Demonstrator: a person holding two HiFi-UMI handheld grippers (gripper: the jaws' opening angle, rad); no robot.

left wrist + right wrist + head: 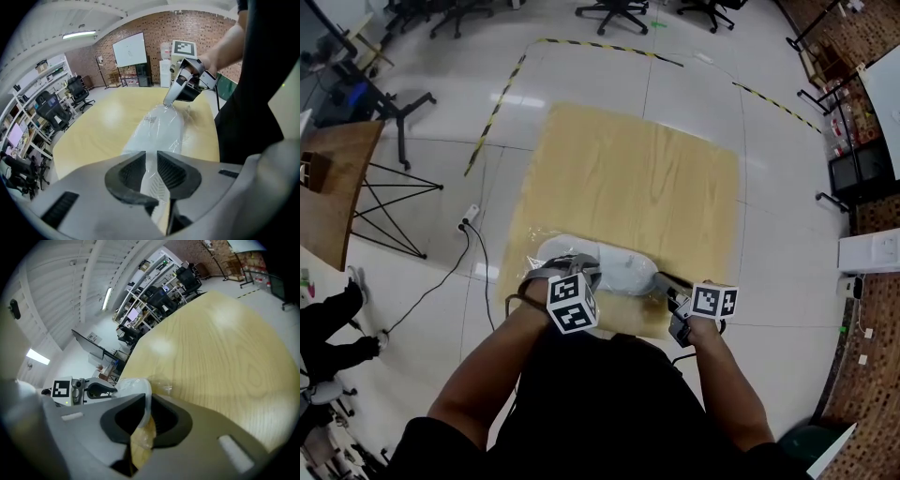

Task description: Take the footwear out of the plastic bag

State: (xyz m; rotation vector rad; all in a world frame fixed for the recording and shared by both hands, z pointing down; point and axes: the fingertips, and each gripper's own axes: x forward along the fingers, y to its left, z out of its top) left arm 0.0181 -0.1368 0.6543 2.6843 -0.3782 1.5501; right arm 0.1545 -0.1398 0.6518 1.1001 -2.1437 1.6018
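White shoe (607, 266), clear plastic bag (161, 125), yellow wood-grain table (637, 169).

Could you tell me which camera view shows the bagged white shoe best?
The left gripper view: the shoe, in its plastic bag, runs lengthwise from the left gripper to the right gripper. In the head view the grippers cover part; the right gripper view catches one white end.

Person's wearing a black short-sleeved top (609, 403), nothing fancy, no print that I can see. Both tools are chunky light grey plastic shells with dark grey jaw pads, ribbed ones on the left gripper (151, 171) and smoother-looking ones on the right gripper (146, 416). Each has a white cube stuck on it with black square markers, see the left cube (572, 302) and the right cube (714, 301).
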